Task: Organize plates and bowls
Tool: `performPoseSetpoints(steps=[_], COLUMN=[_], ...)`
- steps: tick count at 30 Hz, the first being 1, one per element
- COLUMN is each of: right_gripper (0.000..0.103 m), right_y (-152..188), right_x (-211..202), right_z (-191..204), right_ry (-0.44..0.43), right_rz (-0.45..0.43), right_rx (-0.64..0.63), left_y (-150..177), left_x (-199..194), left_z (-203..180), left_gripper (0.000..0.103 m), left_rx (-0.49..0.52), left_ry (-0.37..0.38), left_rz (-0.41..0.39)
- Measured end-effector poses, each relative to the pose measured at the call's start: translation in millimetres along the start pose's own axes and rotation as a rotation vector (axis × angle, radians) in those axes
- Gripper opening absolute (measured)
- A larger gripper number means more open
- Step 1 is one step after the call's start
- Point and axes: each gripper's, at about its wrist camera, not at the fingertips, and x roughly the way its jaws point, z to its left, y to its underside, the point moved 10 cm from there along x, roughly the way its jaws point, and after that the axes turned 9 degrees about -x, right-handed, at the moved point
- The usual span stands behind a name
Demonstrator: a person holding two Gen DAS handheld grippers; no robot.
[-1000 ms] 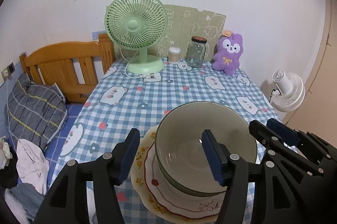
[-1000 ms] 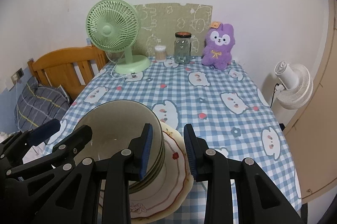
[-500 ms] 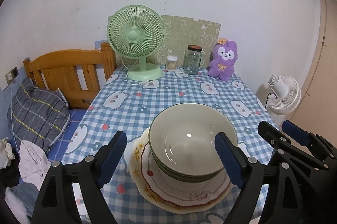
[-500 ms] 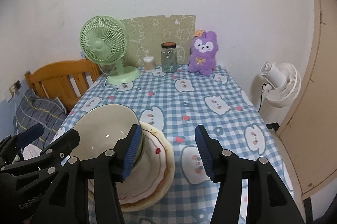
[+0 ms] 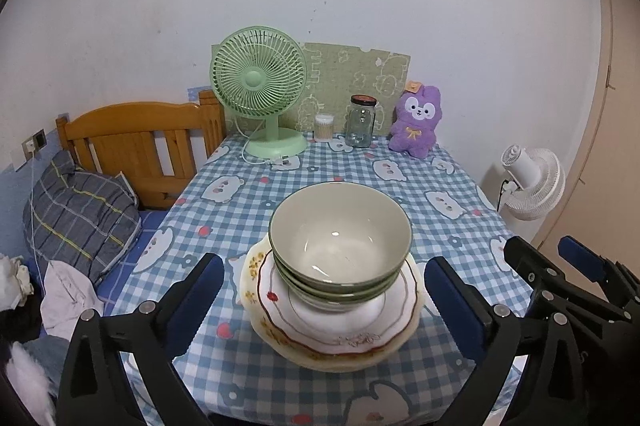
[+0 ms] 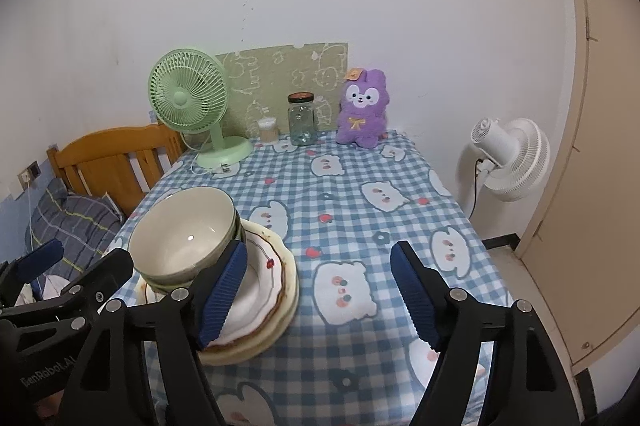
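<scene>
Two nested green-rimmed bowls (image 5: 340, 238) sit on a small stack of floral plates (image 5: 332, 342) near the front of the checked table. My left gripper (image 5: 323, 262) hangs short of the stack with its jaws wide and still opening, touching nothing. To the right of the stack, my right gripper (image 6: 320, 250) is opening too, with only tablecloth between its fingers. In the right wrist view the bowls (image 6: 184, 238) and plates (image 6: 264, 290) lie just left of its left finger. Each gripper shows in the other's view: the right gripper (image 5: 540, 246), the left gripper (image 6: 86, 254).
At the back of the table stand a green fan (image 5: 258, 81), a cotton-swab tub (image 5: 323, 127), a glass jar (image 5: 362, 121) and a purple plush (image 5: 416, 121). A wooden headboard (image 5: 136, 133) and pillow (image 5: 76, 209) are left; a white floor fan (image 6: 508, 157) is right.
Both grippers have drawn back from the stack and their jaws have spread wider. The bowls and plates have stayed in place on the table.
</scene>
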Motion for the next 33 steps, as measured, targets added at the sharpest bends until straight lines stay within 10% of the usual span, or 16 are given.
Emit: performPoseSetpoints(steps=[33], right_gripper=[0.088], right_y=[54.8], right_x=[-31.0], right_z=[-19.0], right_ry=[0.027], right_rz=[-0.018], right_rx=[-0.005], left_y=[47.5], left_x=[-22.5], left_z=[-8.1], left_gripper=[0.103], left_rx=[0.022], left_ry=[-0.012], left_rz=[-0.023])
